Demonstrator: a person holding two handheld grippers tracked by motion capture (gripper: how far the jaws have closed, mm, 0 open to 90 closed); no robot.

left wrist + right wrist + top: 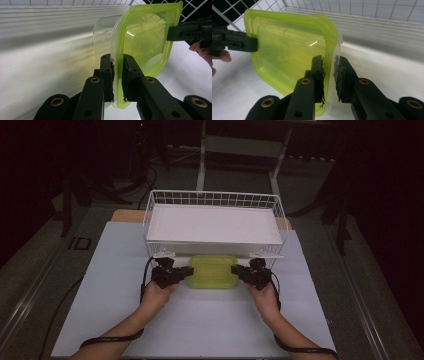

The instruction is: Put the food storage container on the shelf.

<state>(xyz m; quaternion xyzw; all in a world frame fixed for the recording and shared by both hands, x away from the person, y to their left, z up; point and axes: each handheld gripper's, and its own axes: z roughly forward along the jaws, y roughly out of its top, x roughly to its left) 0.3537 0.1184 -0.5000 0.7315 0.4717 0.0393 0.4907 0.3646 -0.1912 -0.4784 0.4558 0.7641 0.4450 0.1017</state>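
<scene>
Clearly both grippers have hold of the same thing: a clear tub with a green lid (213, 271), gripped at its two short ends. Nearest to its own camera, the left gripper (117, 75) has its jaws pinched on the lid's rim, and the right gripper (329, 75) is clamped the same way on the opposite rim, the rim sandwiched between the pads. Each gripper appears at the far edge of the tub in the other's view.

Judging by this, the step in hand is a two-handed carry of the tub, which sits between the grippers just short of the white wire basket (214, 198). The next move probably calls for raising both ends evenly, high enough to clear the basket's near wall, then easing forward over the white tray (212, 225) inside it.

Whether the tub rests on the table (195, 320) or hangs just above it I cannot tell. Beyond the basket the room is too dark to read.
</scene>
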